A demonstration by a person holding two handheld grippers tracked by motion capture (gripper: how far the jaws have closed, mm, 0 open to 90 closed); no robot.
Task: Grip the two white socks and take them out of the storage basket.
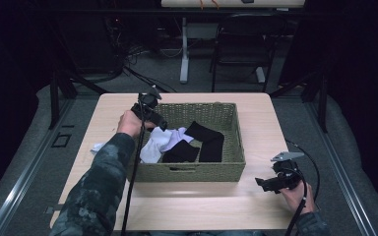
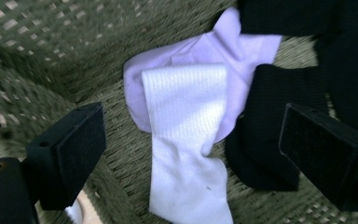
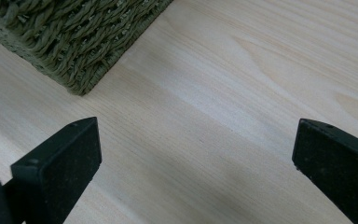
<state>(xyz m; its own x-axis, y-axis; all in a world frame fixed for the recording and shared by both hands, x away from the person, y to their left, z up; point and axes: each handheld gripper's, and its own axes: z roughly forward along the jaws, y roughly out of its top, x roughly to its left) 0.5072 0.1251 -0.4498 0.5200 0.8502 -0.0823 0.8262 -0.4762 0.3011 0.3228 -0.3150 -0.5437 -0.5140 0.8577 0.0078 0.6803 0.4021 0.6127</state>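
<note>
Basket: olive-green woven weave; open lattice pattern on walls, seen beyond jaws in left gripper view.
White sock: white, fine ribbed knit at cuff; lies between jaws.
Lilac sock: pale lilac, plain; beyond white sock.
Black socks: plain black; toward right jaw.
Jaws: matte black.
Surface: light wood, visible grain.
Sleeve: dark mottled camouflage.

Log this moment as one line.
left tool: open over white sock in basket | right tool: open, over table
</note>
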